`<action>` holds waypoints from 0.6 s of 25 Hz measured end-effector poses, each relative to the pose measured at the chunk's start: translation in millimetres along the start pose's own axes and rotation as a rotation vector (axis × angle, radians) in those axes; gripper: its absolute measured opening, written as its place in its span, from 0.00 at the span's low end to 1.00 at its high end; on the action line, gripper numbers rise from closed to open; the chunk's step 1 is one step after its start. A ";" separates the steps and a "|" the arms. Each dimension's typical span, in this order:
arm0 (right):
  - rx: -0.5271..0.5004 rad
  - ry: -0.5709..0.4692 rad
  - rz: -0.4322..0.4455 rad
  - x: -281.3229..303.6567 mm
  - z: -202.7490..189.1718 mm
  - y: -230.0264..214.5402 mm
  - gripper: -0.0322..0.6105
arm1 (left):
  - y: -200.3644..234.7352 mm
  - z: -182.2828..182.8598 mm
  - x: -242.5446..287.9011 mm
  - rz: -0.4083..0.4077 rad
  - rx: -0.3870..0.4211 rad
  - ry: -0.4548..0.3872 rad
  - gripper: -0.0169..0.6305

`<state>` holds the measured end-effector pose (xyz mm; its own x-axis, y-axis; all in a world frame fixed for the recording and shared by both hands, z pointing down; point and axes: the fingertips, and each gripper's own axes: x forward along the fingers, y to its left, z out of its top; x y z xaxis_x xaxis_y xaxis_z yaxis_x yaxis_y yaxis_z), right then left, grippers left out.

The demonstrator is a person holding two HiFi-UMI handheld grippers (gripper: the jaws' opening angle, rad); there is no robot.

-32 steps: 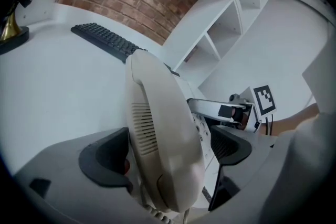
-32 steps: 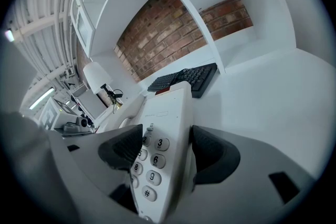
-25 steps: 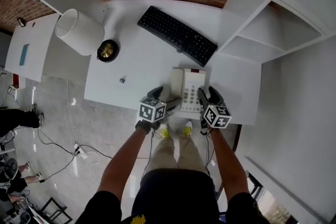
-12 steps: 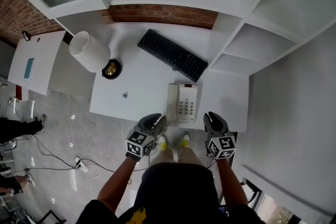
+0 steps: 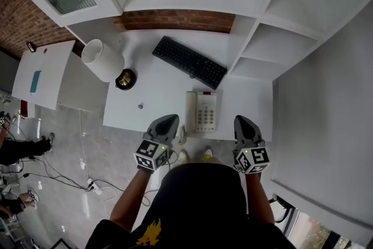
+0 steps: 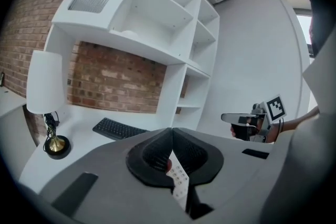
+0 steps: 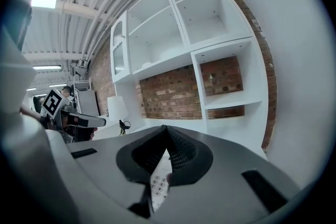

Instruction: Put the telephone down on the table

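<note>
Phone [image 5: 201, 112] lies flat on table [image 5: 157, 96] near the front edge, with keyboard [image 5: 189, 62] at its 11 o'clock. Placing looks done, so the step in hand is clearing off. To do it well, pull both tools straight back toward the body with no sweep over the phone. Mind the cord [image 5: 182, 134] dangling at the phone's 7 o'clock, since a snag could drag the phone. Left gripper [image 5: 168, 121] sits at the phone's 8 o'clock and right gripper [image 5: 243, 122] at its 4 o'clock, both apart from it. Both pairs of jaws have just been closing. They're pressed together tip to tip, nothing between them, touching nothing.
</note>
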<state>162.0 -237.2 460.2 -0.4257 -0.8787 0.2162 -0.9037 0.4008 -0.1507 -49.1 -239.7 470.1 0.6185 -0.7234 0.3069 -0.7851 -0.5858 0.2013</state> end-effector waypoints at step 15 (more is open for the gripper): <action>-0.019 -0.048 -0.067 -13.6 34.0 -21.9 0.05 | 21.0 35.6 -22.5 0.154 0.207 -0.028 0.05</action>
<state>189.1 -242.8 427.8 -0.3623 -0.9148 0.1788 -0.9309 0.3454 -0.1191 -78.2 -248.7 434.3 0.4953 -0.8179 0.2927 -0.8480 -0.5284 -0.0416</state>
